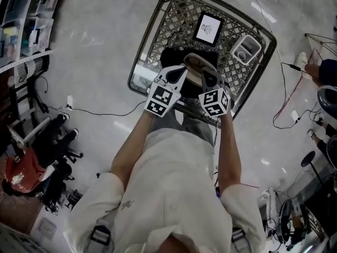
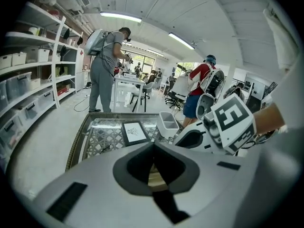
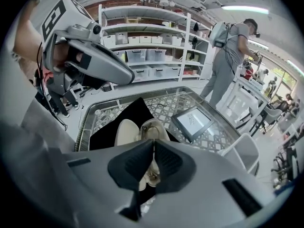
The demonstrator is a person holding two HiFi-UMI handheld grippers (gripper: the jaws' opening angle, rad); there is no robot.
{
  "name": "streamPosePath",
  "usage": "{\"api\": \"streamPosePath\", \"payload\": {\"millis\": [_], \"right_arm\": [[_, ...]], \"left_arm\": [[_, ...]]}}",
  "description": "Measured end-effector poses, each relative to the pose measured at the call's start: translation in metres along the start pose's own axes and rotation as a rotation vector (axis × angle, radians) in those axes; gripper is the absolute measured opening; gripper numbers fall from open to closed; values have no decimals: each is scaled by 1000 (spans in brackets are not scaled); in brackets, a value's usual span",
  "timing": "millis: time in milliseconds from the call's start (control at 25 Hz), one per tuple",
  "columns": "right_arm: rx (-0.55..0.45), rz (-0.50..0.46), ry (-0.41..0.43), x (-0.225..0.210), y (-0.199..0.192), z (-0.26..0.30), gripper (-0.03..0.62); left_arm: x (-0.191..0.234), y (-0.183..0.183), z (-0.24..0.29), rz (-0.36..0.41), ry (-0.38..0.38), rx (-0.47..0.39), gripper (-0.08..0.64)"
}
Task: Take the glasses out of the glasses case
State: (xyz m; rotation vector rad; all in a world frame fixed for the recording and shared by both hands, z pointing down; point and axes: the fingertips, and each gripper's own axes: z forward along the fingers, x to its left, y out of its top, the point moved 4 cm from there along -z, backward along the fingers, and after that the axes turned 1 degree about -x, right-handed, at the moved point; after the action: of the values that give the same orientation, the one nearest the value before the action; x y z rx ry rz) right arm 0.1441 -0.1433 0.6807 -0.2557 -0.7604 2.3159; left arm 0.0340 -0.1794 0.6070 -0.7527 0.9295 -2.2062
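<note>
A beige glasses case [image 1: 199, 67] [image 3: 127, 131] lies open on a black cloth [image 1: 171, 54] [image 3: 114, 122] at the near end of the glass-topped wicker table [image 1: 152, 20]. One half holds something thin that I cannot make out. My left gripper [image 1: 181, 71] [image 2: 153, 145] [image 3: 132, 77] hangs just above the case's left side, jaws together and empty. My right gripper [image 1: 208, 78] [image 3: 153, 142] [image 2: 176, 137] points steeply down over the case's near end. Its pads stand almost touching, with nothing between them. The case shows through the gap under both grippers.
A black-framed picture [image 1: 209, 28] [image 2: 134, 132] [image 3: 192, 121] and a white bin [image 1: 246, 49] [image 2: 167, 122] [image 3: 242, 151] stand on the table's far half. Cables [image 1: 100, 112] run over the floor. Shelves [image 3: 142, 46] and other people [image 2: 107, 65] [image 3: 228, 56] are beyond.
</note>
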Motion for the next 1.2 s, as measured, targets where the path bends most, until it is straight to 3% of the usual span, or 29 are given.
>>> {"api": "streamPosePath", "payload": {"millis": [920,1200], "right_arm": [[96,-91,120,18,-15,50,77],[123,-113,107,24,-19,59,114]], "left_arm": [[3,-20,5,-49,3,31,11],[4,-22,-1,-60,9,29,11]]}}
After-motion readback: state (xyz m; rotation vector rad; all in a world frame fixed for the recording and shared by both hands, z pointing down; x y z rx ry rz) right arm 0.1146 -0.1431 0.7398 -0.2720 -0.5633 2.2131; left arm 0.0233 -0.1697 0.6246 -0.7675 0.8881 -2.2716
